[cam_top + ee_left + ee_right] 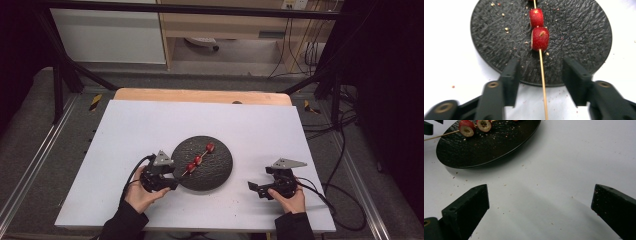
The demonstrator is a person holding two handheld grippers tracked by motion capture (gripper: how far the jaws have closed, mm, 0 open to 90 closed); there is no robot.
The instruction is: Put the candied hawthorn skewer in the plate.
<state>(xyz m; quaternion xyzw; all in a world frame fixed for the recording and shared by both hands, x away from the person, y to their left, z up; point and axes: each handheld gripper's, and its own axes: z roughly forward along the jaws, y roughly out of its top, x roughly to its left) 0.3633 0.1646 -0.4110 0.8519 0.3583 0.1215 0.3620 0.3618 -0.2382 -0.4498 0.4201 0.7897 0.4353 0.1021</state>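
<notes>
Fruit pieces [198, 160] — three on one skewer [542, 72], one plate [220, 172]; both tongs [541, 82] [540, 202] apart — nothing clamped.

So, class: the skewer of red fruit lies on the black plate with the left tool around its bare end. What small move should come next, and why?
Probably draw the left tool straight back. Its jaws stand open on either side of the skewer without touching it, and the red fruit pieces already rest on the black plate.

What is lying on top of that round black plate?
On the round black textured plate lies a thin wooden skewer threaded with red fruit pieces, amid scattered crumbs. The plate surface beneath the fruit is covered.
</notes>
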